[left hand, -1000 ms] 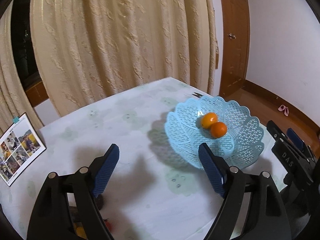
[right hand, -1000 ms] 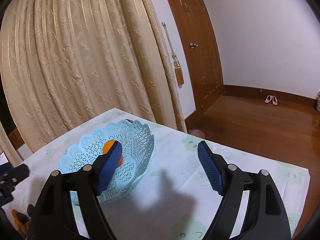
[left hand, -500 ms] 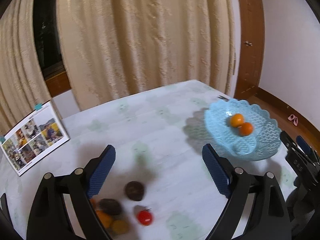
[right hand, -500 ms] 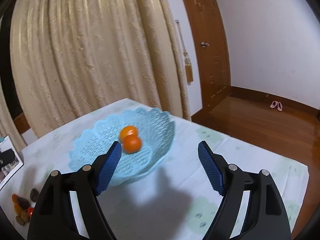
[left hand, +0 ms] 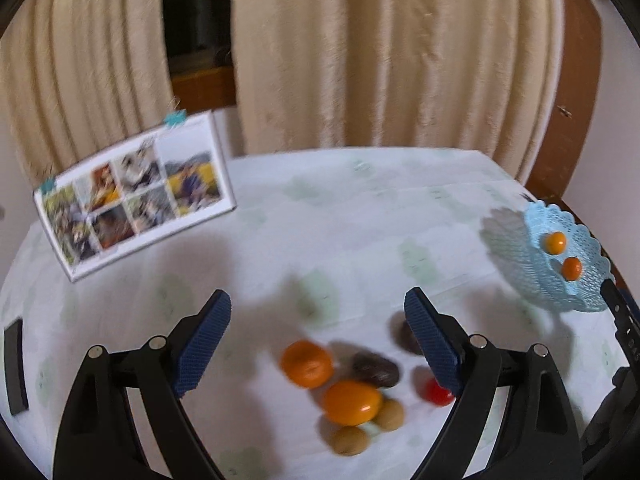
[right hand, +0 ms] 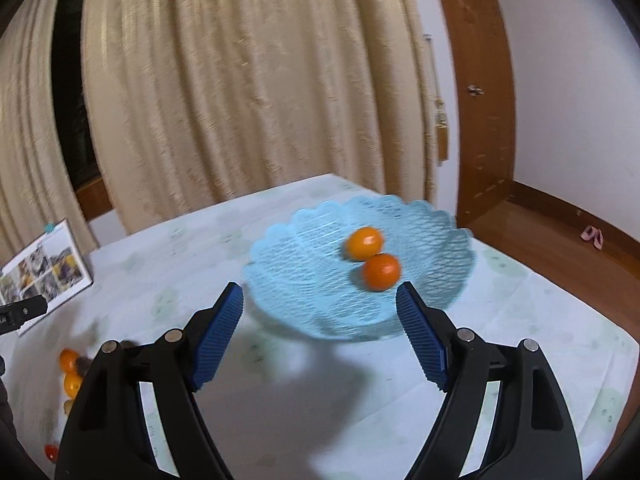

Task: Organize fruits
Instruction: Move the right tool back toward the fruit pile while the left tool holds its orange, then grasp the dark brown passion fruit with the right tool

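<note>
My left gripper [left hand: 318,312] is open and empty, above a cluster of loose fruit on the table: an orange tangerine [left hand: 306,363], an oval orange fruit [left hand: 352,402], two dark brown fruits [left hand: 375,369], two small tan fruits [left hand: 389,414] and a red cherry tomato [left hand: 437,392]. My right gripper [right hand: 320,304] is open and empty, in front of the light blue lattice basket [right hand: 304,280], which holds two tangerines [right hand: 364,243]. The basket also shows in the left wrist view [left hand: 560,292] at far right.
A photo calendar [left hand: 132,204] stands at the table's back left. A black flat object [left hand: 15,368] lies at the left edge. Beige curtains hang behind the table; a wooden door [right hand: 484,120] and bare floor lie to the right. The fruit cluster shows in the right wrist view [right hand: 72,372] at lower left.
My left gripper has swung left, from facing the basket to over the loose fruit cluster. My right gripper has turned left, bringing the basket to the centre of its view.
</note>
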### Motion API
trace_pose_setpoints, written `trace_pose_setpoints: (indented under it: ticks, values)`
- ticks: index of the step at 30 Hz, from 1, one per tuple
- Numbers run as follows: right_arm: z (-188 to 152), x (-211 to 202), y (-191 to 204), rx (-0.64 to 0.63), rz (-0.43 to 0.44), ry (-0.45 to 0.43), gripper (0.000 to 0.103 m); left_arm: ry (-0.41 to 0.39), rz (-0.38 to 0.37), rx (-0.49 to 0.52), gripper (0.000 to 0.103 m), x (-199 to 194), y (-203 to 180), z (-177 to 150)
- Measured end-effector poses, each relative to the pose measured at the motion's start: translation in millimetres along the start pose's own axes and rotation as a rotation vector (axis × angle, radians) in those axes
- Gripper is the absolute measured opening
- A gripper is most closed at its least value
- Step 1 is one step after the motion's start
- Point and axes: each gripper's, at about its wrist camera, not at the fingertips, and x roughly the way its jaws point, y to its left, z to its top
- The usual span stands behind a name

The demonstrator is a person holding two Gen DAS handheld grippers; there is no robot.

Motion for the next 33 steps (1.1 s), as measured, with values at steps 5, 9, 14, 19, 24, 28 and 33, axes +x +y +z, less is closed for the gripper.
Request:
trace_pose_setpoints:
  ticks: [5,9,14,19,24,28,33]
  values:
    - [-4,2,24,-0.054,0.049,0.031,0.08,0.077,-0.011,-0.06,0.088,17,20,-11]
    - [-7,5,39,-0.089,0.072,0.053,0.08,0.144,-0.047,-0.104,0.083,34,26,-18]
    - [-12,10,45,-0.104,0.091,0.087,0.08,0.227,-0.089,-0.147,0.071,55,29,-28]
    - [-14,15,52,-0.107,0.11,0.112,0.08,0.276,-0.117,-0.164,0.057,68,28,-36]
    - [-14,18,63,-0.119,0.147,0.135,0.08,0.277,-0.123,-0.149,0.042,72,25,-38]
    - [-15,23,73,-0.125,0.198,0.174,0.08,0.271,-0.134,-0.143,0.04,70,25,-38]
    - [-15,28,91,-0.15,0.254,0.208,0.08,0.228,-0.121,-0.144,0.04,57,30,-31]
